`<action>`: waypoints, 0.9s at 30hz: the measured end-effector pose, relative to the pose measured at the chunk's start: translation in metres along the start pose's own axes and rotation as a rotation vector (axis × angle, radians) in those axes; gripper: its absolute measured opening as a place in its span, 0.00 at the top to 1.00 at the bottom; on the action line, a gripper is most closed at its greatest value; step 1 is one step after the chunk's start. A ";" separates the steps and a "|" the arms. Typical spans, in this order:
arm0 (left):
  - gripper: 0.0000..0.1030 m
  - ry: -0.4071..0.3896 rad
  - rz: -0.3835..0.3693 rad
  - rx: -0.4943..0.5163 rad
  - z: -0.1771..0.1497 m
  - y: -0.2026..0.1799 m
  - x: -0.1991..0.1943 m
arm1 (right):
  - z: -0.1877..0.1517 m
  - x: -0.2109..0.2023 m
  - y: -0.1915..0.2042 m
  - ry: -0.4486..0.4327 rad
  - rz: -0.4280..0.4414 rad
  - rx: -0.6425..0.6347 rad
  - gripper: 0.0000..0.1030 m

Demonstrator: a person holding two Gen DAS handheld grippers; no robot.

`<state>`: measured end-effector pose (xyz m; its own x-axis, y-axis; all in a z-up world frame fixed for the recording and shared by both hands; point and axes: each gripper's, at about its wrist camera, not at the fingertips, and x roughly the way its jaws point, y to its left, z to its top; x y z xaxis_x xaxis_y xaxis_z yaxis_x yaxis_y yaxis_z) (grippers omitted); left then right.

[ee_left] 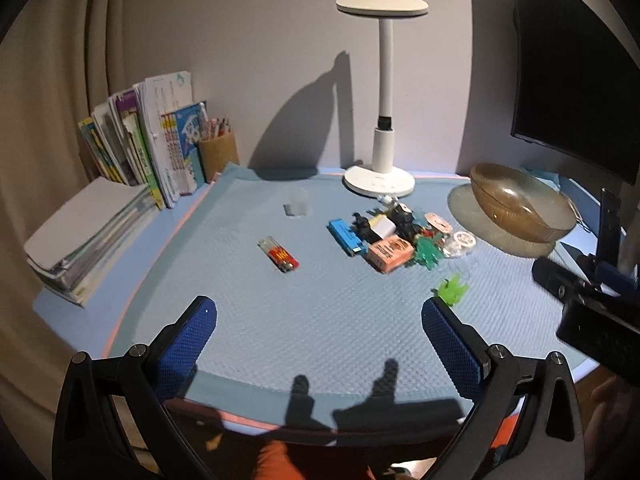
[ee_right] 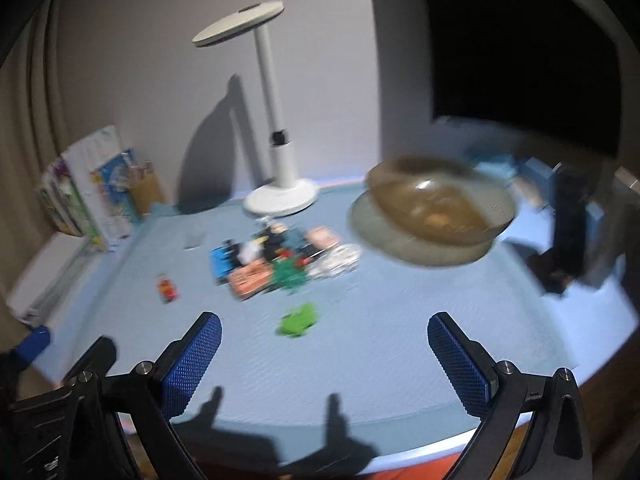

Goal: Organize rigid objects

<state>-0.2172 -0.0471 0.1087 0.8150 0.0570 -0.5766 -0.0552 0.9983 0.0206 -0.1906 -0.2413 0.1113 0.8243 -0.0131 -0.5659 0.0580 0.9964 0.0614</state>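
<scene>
A pile of small objects point(ee_left: 394, 236) lies mid-desk: a blue box point(ee_left: 345, 237), a salmon box point(ee_left: 390, 254), black and white pieces, green plastic bits. A red-and-yellow pack point(ee_left: 279, 255) lies apart to the left, a green toy point(ee_left: 451, 290) apart to the front. An amber bowl point(ee_left: 520, 202) sits at the right. My left gripper point(ee_left: 319, 336) is open and empty above the near desk edge. My right gripper point(ee_right: 325, 354) is open and empty; its view is blurred and shows the pile point(ee_right: 280, 260), green toy point(ee_right: 300, 320) and bowl point(ee_right: 440, 200).
A white desk lamp point(ee_left: 380, 176) stands at the back. Books point(ee_left: 140, 148), a pencil cup point(ee_left: 218, 152) and a paper stack point(ee_left: 88, 236) line the left. A dark monitor point(ee_left: 576, 80) hangs at the right. A clear small cup point(ee_left: 297, 204) stands behind the pack.
</scene>
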 end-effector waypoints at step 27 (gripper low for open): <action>0.01 0.082 0.031 -0.187 0.001 0.072 0.057 | 0.004 0.045 0.005 0.018 0.019 -0.010 0.00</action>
<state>-0.1739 0.0283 0.0780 0.7623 0.0787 -0.6424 -0.1918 0.9755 -0.1081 -0.1511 -0.2374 0.0897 0.8151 0.0072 -0.5792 0.0367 0.9973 0.0640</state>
